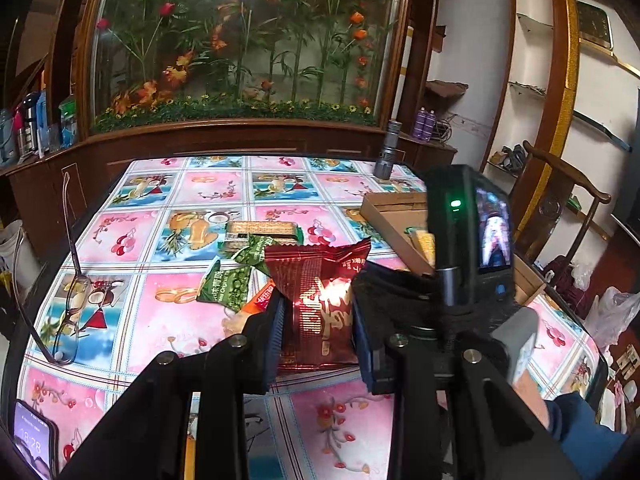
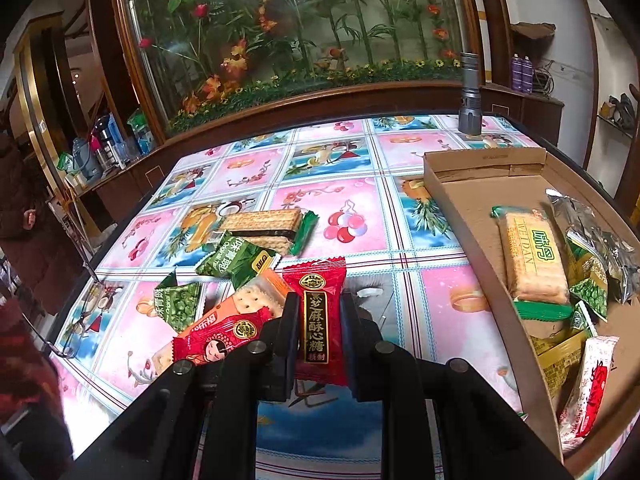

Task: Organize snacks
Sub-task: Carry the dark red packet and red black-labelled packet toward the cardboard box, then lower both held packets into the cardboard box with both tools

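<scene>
Both tools carry snacks toward the box [image 2: 472, 216], the landmark here. The left gripper [image 1: 318, 320] is clamped on a dark red packet [image 1: 320, 304]; the right gripper [image 2: 319, 334] is clamped on a red candy [image 2: 320, 320]. Each load sits short of the box, on its pile side, above the table [image 2: 360, 200]. Loose snacks remain there: biscuits [image 2: 260, 226], pea packets [image 2: 236, 258], and a cracker pack [image 2: 244, 308]. To place well, lift each packet over the near wall before parting the jaws, aiming for bare cardboard at the box's far end. The right tool blocks the left's path; it should probably go first. A flashlight [image 2: 469, 96] stands beyond the box.
</scene>
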### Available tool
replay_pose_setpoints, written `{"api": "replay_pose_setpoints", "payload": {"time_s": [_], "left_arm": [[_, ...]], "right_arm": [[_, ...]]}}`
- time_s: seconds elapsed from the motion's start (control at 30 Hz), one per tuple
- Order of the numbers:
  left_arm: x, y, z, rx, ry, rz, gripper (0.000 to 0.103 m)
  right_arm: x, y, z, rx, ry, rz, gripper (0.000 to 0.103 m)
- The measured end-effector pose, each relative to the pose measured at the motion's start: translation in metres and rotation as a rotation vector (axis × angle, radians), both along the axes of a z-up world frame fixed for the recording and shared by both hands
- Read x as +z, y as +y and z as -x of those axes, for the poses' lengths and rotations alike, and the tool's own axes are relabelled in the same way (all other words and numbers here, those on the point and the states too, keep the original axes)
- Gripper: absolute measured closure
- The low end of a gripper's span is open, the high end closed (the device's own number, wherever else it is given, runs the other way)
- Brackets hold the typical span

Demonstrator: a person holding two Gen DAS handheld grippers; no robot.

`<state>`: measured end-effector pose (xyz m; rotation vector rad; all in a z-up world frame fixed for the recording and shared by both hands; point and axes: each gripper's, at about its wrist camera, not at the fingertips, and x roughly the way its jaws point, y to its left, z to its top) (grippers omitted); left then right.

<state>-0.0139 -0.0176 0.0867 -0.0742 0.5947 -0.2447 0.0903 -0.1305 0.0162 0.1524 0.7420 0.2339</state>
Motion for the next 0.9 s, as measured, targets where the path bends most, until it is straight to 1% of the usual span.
{"api": "replay_pose_setpoints", "payload": {"time_s": [0.07, 0.37, 0.5, 0.7, 0.77, 0.9], "left_arm": [[-0.001, 0.000, -0.001, 0.018, -0.007, -0.014, 0.073], [-0.003, 0.001, -0.008, 0.058, -0.028, -0.033, 0.073], [-0.007, 0.001, -0.013, 0.070, -0.023, -0.043, 0.073], [-0.010, 0.001, -0.016, 0.098, -0.015, -0.055, 0.073], [-0.011, -0.001, -0.016, 0.100, -0.009, -0.058, 0.073], [-0.010, -0.004, -0.015, 0.080, -0.004, -0.037, 0.073]], "right_arm": [[0.001, -0.001, 0.000, -0.004, -0.005, 0.000, 0.083], [0.007, -0.012, 0.002, -0.020, -0.017, -0.028, 0.083], [0.009, -0.015, 0.003, -0.020, -0.014, -0.054, 0.082], [0.023, -0.021, 0.010, 0.000, -0.036, -0.089, 0.082], [0.026, -0.024, 0.013, 0.015, -0.044, -0.089, 0.082], [0.034, -0.042, 0.018, 0.031, -0.051, -0.117, 0.082]]}}
